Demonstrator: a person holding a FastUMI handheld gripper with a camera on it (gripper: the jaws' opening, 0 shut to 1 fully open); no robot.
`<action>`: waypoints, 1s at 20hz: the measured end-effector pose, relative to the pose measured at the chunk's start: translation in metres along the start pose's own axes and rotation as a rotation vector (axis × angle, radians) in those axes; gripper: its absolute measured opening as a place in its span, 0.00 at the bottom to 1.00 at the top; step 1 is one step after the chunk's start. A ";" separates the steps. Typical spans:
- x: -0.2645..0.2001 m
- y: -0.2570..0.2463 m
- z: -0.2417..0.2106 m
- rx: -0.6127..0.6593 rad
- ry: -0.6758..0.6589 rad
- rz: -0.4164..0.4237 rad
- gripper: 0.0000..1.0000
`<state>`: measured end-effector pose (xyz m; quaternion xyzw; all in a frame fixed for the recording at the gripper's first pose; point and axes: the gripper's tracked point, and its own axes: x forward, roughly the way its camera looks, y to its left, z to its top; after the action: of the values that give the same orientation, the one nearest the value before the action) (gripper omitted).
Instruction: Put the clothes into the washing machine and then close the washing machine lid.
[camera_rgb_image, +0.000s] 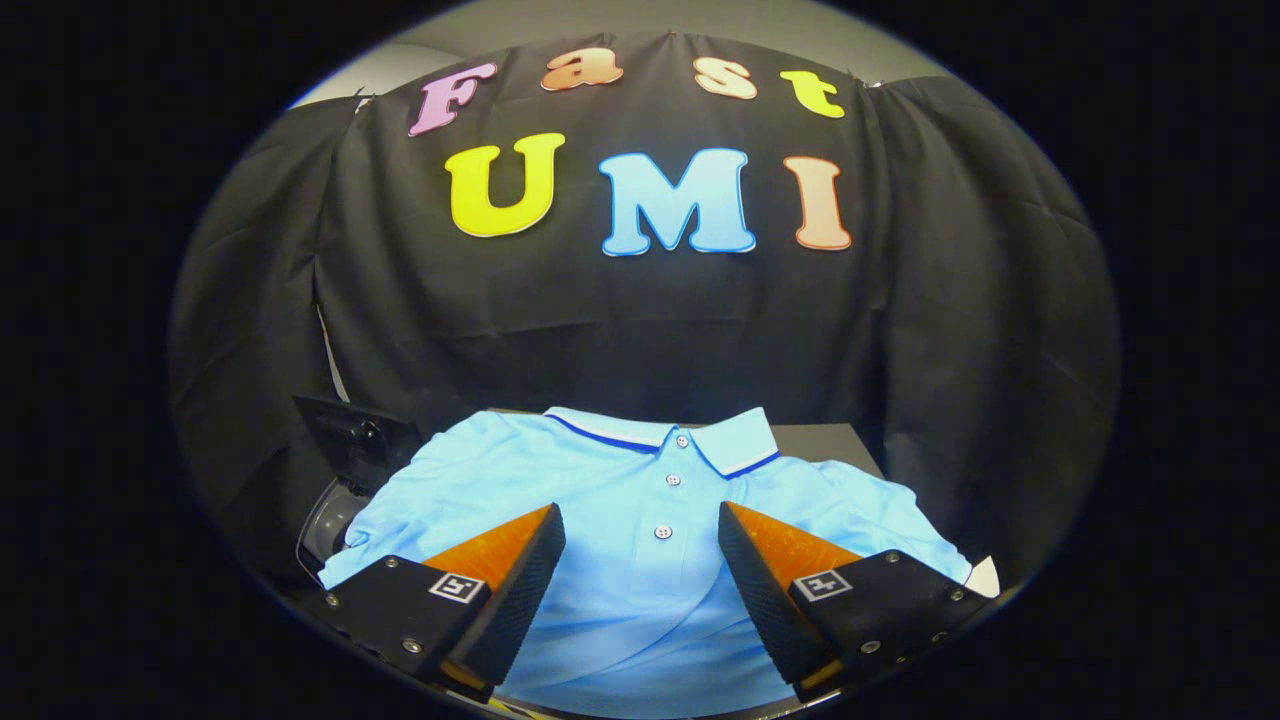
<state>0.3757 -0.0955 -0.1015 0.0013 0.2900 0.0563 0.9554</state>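
A light blue polo shirt (640, 500) with a white and dark blue trimmed collar lies spread flat on a dark surface, buttons facing up. My gripper (640, 515) hovers over its lower front, open, with the button placket showing in the wide gap between the two orange and black fingers (520, 560). Neither finger presses on the cloth. To the left of the shirt, a raised black lid (355, 435) and a curved rim of the washing machine (318, 530) peek out past the left sleeve.
The black cloth wall hangs close behind the shirt. The dark table top (835, 445) shows beyond the right shoulder of the shirt. A small white tag or paper corner (985, 575) lies at the right sleeve's end.
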 end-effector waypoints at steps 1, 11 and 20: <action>0.001 0.000 -0.002 -0.002 0.015 0.000 0.96; 0.021 -0.003 -0.029 -0.070 0.113 0.009 0.98; 0.021 -0.006 -0.027 -0.041 0.131 -0.044 0.81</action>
<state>0.3791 -0.1003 -0.1357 -0.0281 0.3508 0.0410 0.9351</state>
